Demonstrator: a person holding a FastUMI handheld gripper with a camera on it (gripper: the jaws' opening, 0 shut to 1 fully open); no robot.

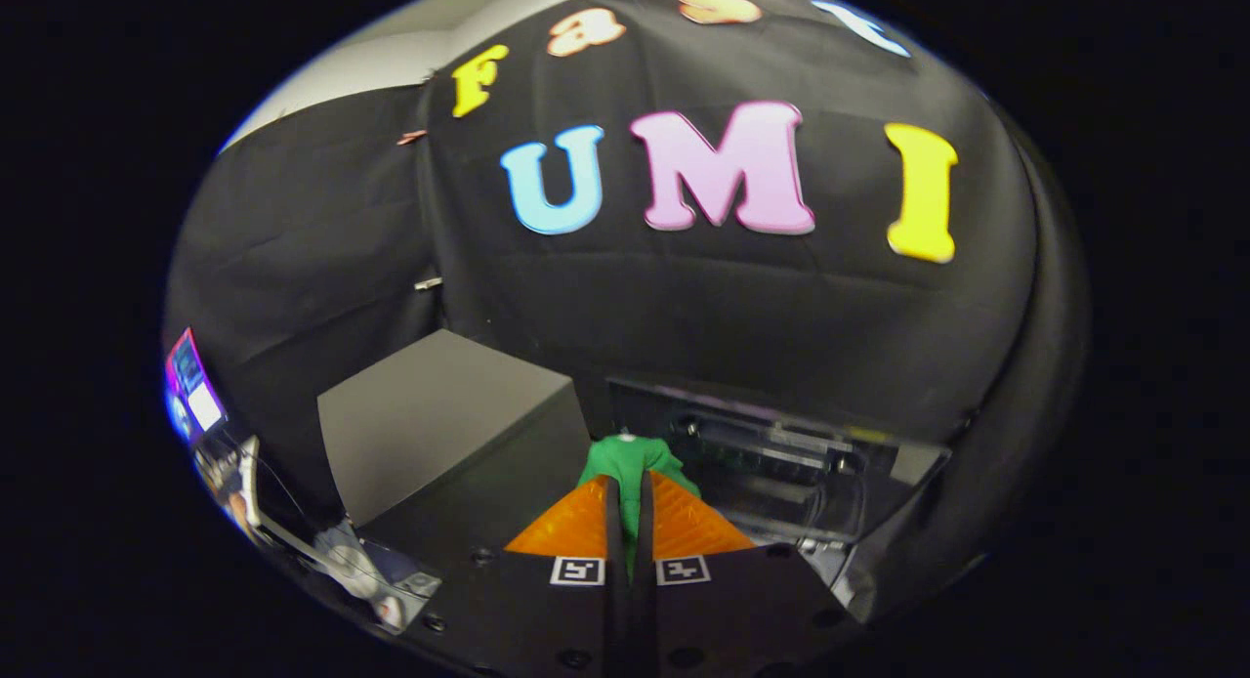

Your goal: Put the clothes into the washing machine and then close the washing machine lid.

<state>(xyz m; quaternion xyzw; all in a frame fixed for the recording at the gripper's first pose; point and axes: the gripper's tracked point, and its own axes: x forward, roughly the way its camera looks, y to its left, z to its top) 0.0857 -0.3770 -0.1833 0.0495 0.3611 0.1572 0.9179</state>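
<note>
The gripper (630,507) has its two orange fingers (571,527) drawn together, clamped on a green cloth (630,458) that bunches up between and just past their tips. Just beyond the cloth and a little to the right stands the washing machine (781,473), its clear lid (771,434) raised. To the left sits a grey box (439,414). Behind everything hangs the black cloth wall (732,307).

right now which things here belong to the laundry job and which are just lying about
Job:
- hand-held gripper, fingers pinched on the green garment
- washing machine with its clear lid raised, just beyond the fingers

Lying about:
- grey box beside the machine
- screen off past the box
</note>
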